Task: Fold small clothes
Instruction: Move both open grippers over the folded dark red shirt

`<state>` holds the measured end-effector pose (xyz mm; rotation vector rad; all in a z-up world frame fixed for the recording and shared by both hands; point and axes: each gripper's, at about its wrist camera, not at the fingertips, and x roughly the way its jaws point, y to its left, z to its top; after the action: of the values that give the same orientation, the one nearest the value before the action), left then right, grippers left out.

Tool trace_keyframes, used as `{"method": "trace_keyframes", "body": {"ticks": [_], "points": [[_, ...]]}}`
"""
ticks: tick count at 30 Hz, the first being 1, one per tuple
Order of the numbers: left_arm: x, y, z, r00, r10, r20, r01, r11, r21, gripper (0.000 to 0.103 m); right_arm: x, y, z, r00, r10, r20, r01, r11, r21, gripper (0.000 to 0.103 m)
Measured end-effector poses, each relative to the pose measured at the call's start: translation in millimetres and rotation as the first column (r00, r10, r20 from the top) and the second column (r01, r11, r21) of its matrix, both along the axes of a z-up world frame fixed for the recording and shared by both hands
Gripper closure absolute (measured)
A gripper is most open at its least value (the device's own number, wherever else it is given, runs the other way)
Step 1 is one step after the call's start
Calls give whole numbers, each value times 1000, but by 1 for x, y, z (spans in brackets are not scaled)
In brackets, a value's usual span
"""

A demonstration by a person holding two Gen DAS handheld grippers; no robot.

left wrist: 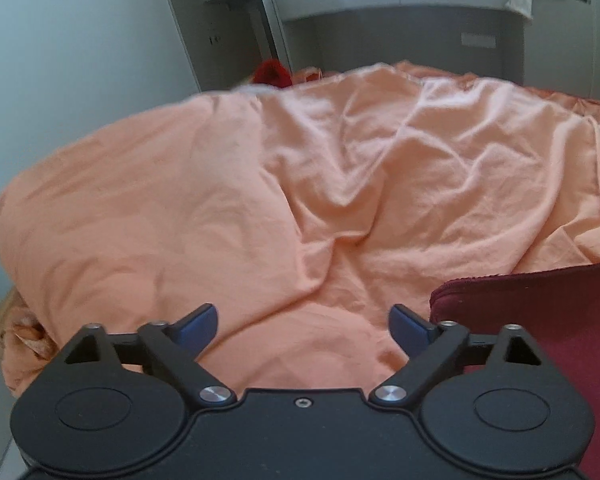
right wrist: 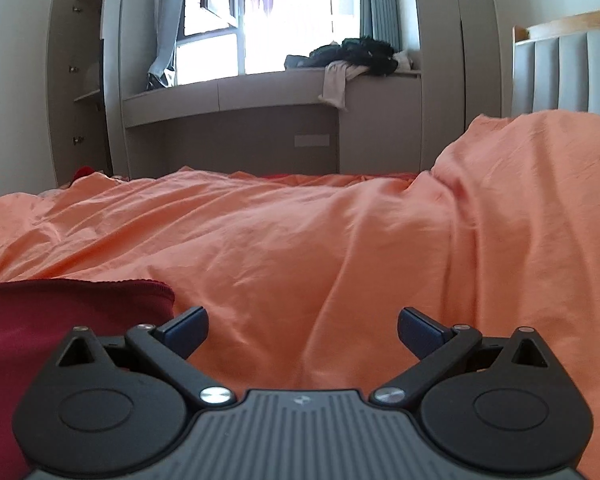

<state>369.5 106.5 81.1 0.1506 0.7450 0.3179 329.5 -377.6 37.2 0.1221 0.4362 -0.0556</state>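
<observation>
Your left gripper point(left wrist: 303, 330) hovers low over the orange bedcover point(left wrist: 260, 208), its two blue-tipped fingers spread wide with only cover showing between them. It has hold of nothing. The dark red garment point(left wrist: 540, 320) lies just to the right of that gripper, its hemmed edge running close beside the right fingertip. You cannot tell from this view whether the fingertip touches the cloth. Most of the garment is cut off by the picture's edge and by the gripper's body, so its shape and kind are hard to make out.

Your right gripper point(right wrist: 303, 334) is likewise spread wide and holds nothing, with bare orange bedcover point(right wrist: 320, 240) between its fingers. Here the dark red garment point(right wrist: 60, 312) lies to the left, its rounded corner just beside the left fingertip. Its lower part is hidden under the gripper, and the left side runs out of the picture.

Beyond the bed, a window seat point(right wrist: 240, 88) holds a heap of dark clothes point(right wrist: 360, 54), too far off to sort out. A pale cloth point(right wrist: 336, 84) hangs over its edge. A small red thing point(left wrist: 270, 72) peeks from behind the far side of the bedcover, mostly hidden. The padded headboard point(right wrist: 568, 72) is cut off at the right.
</observation>
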Motion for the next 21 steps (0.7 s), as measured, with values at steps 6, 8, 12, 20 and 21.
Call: {"method": "trace_keyframes", "body": {"ticks": [6, 8, 12, 20, 21], "points": [[-51, -14, 28, 995, -43, 94, 44, 999, -7, 1, -42, -3, 12, 999, 41, 32, -43, 998, 39, 0], [-72, -19, 32, 991, -57, 123, 62, 997, -37, 1, -56, 1, 14, 997, 68, 37, -70, 996, 60, 0], [-108, -28, 29, 985, -94, 146, 109, 989, -103, 1, -80, 17, 14, 993, 112, 42, -115, 991, 70, 0], [-175, -22, -5, 982, -82, 171, 118, 971, -208, 1, -123, 46, 6, 984, 167, 59, -174, 976, 134, 0], [-182, -18, -10, 983, -76, 169, 112, 969, -219, 1, -129, 49, 3, 983, 171, 63, -179, 974, 142, 0]]}}
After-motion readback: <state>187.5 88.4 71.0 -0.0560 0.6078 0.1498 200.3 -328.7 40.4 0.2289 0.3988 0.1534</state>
